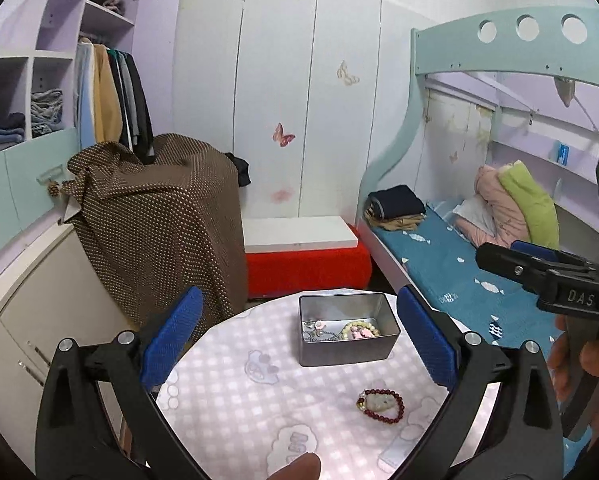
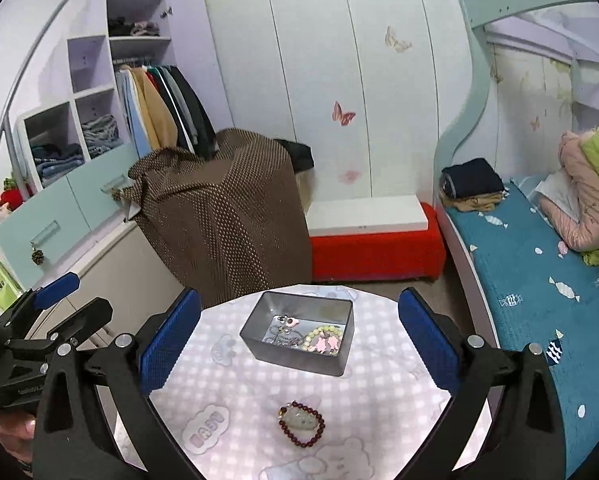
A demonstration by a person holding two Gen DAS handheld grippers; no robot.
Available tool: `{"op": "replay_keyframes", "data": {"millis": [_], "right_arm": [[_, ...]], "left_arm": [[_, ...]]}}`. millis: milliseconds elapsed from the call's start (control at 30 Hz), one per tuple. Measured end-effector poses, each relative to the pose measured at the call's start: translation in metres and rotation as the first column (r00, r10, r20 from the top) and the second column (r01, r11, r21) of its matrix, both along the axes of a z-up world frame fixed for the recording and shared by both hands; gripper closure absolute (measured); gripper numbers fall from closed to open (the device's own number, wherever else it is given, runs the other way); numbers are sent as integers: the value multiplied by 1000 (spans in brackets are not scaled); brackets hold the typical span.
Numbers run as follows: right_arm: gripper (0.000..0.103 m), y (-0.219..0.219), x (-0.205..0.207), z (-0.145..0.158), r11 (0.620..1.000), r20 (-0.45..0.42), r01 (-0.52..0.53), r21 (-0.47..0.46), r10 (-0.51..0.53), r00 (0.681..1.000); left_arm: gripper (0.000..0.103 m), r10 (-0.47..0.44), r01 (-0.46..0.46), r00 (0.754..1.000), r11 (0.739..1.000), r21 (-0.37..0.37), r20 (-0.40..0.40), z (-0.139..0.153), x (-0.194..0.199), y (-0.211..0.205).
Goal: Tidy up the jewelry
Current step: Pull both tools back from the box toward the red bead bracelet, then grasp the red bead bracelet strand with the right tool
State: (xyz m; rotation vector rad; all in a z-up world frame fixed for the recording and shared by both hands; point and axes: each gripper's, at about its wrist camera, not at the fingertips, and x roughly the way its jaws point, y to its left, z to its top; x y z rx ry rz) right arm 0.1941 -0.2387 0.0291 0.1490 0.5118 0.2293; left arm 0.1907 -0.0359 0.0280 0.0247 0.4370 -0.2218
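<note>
Since the red bead bracelet (image 2: pixel 301 424) lies near the table's (image 2: pixel 235 384) front edge, centred beneath our wide-open right gripper (image 2: pixel 299 344), we favour it over our equally wide left gripper (image 1: pixel 299 344).

Dark red bead bracelet (image 2: pixel 301 424) lies flat on table, near jewelry-holding metal tin (image 2: pixel 299 332).

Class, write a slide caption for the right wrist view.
Open right gripper above a red bead bracelet, before a jewelry-filled tin.
</note>
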Motion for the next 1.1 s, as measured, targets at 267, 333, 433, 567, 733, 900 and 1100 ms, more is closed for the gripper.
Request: {"op": "replay_keyframes", "data": {"millis": [267, 333, 433, 567, 733, 900, 1100], "right_arm": [[8, -5, -42, -14, 1000, 20, 18, -4, -18, 1000], [8, -5, -51, -23, 1000, 11, 23, -11, -22, 1000], [8, -5, -59, -35, 1000, -5, 21, -21, -21, 1000], [8, -1, -71, -54, 998, -29, 22, -51, -23, 999], [8, 4, -85, -70, 997, -25, 30, -74, -32, 999], [8, 22, -83, -85, 991, -37, -10, -136, 5, 999], [8, 56, -54, -130, 961, -150, -143, -236, 109, 983]], "left_arm": [[5, 23, -22, 1000, 1000, -22, 14, -2, -29, 14], [5, 29, -29, 999, 999, -29, 14, -6, -35, 17], [5, 47, -47, 999, 998, -30, 12, -13, -44, 22], [5, 59, -59, 998, 997, -43, -1, -26, -58, 29], [5, 85, -84, 996, 995, -44, 12, -39, -76, 34], [5, 86, -85, 996, 996, -28, 23, -54, -90, 34], [5, 85, -85, 996, 996, -31, -19, -78, -90, 39]]}}
